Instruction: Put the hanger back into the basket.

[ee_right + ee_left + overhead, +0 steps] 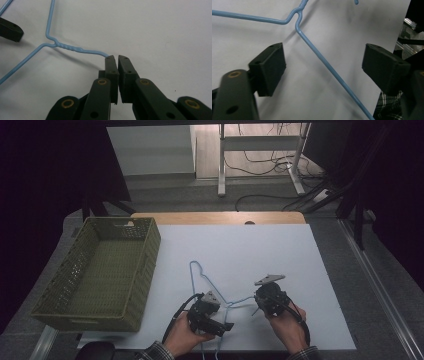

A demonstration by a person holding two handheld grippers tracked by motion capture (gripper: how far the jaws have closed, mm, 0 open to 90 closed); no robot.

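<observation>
Both hands sit near the table's front edge: right gripper [117,58] is clamped on the blue wire hanger [70,48] hook, left gripper [322,67] gapes wide, astride a hanger arm.

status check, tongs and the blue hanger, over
Right tongs shut on the blue wire hanger at its hook. Left tongs open astride one hanger arm, pads off it. Green basket off to the left, nothing in the way.

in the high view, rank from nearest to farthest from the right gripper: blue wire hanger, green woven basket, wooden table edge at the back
1. Blue wire hanger: its hook end sits in the right gripper, body stretching left.
2. Wooden table edge: straight beyond, at the back.
3. Green woven basket: far left of the white sheet, roughly as far; hard to call.
</observation>
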